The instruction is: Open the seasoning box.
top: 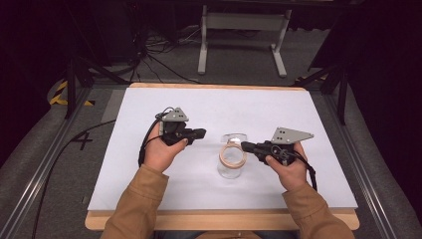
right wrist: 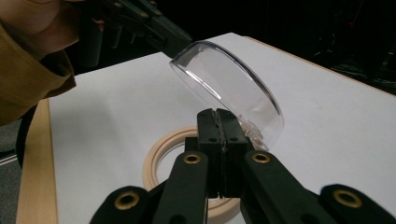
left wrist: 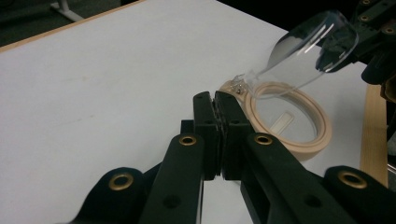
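A clear glass jar [top: 230,167] stands mid-table with a cream seal ring [top: 233,155] around its mouth. Its clear hinged lid [top: 235,136] is tilted up. In the left gripper view the ring [left wrist: 314,140] lies just right of my left gripper [left wrist: 215,99], which is shut on nothing, tips by the lid's hinge [left wrist: 239,85]. The lid [left wrist: 314,46] rises toward the other gripper. My right gripper [right wrist: 218,114] is shut, and its tips meet the lower rim of the lid [right wrist: 224,84], above the ring [right wrist: 161,156]. From above, the left gripper [top: 201,132] sits left of the jar and the right gripper [top: 244,146] at its right rim.
A white sheet [top: 149,169] covers the wooden table [top: 209,220]. Cables trail from both grippers. Beyond the far edge stand a grey frame [top: 244,22] and dark stands on the floor.
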Action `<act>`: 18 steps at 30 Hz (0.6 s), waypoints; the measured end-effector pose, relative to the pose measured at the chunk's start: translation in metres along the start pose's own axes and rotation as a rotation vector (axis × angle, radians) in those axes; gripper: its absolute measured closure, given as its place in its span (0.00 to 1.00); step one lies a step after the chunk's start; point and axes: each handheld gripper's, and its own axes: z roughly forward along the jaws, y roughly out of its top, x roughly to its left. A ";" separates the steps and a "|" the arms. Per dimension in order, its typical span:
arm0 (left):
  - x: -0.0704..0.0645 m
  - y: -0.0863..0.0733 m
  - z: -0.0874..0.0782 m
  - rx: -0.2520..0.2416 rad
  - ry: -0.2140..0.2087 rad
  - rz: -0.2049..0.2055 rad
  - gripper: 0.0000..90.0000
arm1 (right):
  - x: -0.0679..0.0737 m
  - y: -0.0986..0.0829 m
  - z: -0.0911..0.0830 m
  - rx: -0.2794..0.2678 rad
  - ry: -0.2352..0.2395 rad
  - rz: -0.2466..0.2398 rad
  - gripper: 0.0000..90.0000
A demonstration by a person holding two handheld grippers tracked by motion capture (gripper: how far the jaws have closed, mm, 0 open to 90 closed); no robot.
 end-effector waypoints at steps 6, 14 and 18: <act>0.001 -0.007 -0.010 0.011 0.018 -0.010 0.97 | -0.008 0.001 0.006 -0.012 -0.018 0.006 1.00; 0.004 -0.016 -0.020 0.031 0.035 -0.032 0.96 | -0.019 0.001 0.011 -0.013 -0.036 0.028 1.00; 0.006 -0.018 -0.022 0.026 0.043 -0.032 0.96 | -0.021 0.001 0.011 -0.012 -0.040 0.039 1.00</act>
